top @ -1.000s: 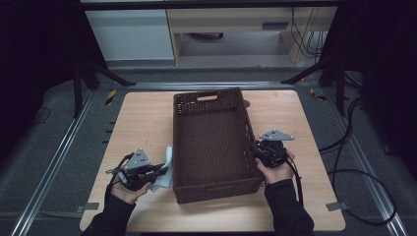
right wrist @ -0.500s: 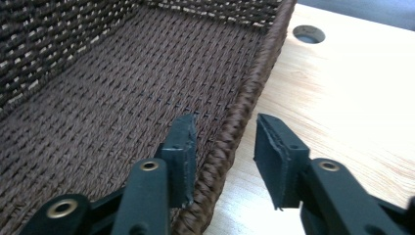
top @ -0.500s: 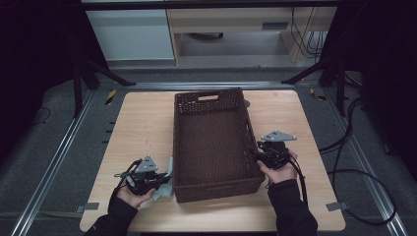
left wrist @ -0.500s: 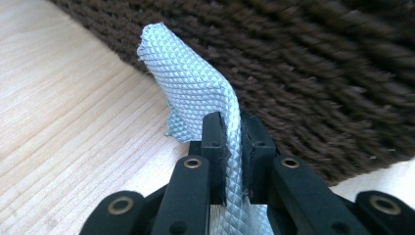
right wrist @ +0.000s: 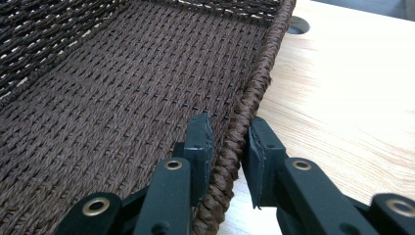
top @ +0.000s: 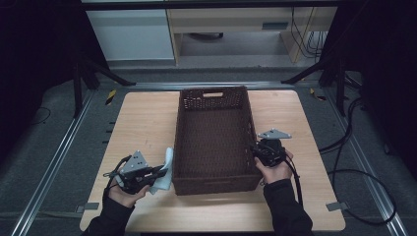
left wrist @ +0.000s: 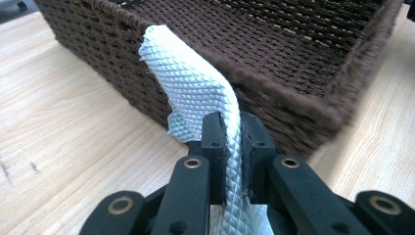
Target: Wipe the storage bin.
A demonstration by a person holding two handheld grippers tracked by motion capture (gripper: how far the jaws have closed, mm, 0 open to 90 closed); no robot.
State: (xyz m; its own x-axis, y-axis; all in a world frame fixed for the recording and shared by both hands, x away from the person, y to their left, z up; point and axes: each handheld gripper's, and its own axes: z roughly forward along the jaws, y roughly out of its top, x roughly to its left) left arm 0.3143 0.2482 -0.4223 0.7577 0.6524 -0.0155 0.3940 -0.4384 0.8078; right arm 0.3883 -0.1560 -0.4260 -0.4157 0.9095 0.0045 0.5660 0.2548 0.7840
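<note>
Cloth pulled back to the basket's near corner, right jaws nipping down on the rim

At lower left of the high view my left hand-held gripper (top: 158, 173) is clamped on the pale waffle-weave cloth (left wrist: 195, 93); over the last second it has slid from beside the basket's long left wall toward the bottom edge of the frame, so the cloth now hangs just beside the near left corner, not yet inside. Centre frame, the brown woven basket (top: 215, 184) sits empty. At its right wall my right hand-held gripper (right wrist: 229, 142) has just been closing, jaws straddling the braided rim, one inside, one outside. I judge it steadies the basket for loading. Pale wood desk (top: 142, 123); dark floor, rails, cabinets at the top.
</note>
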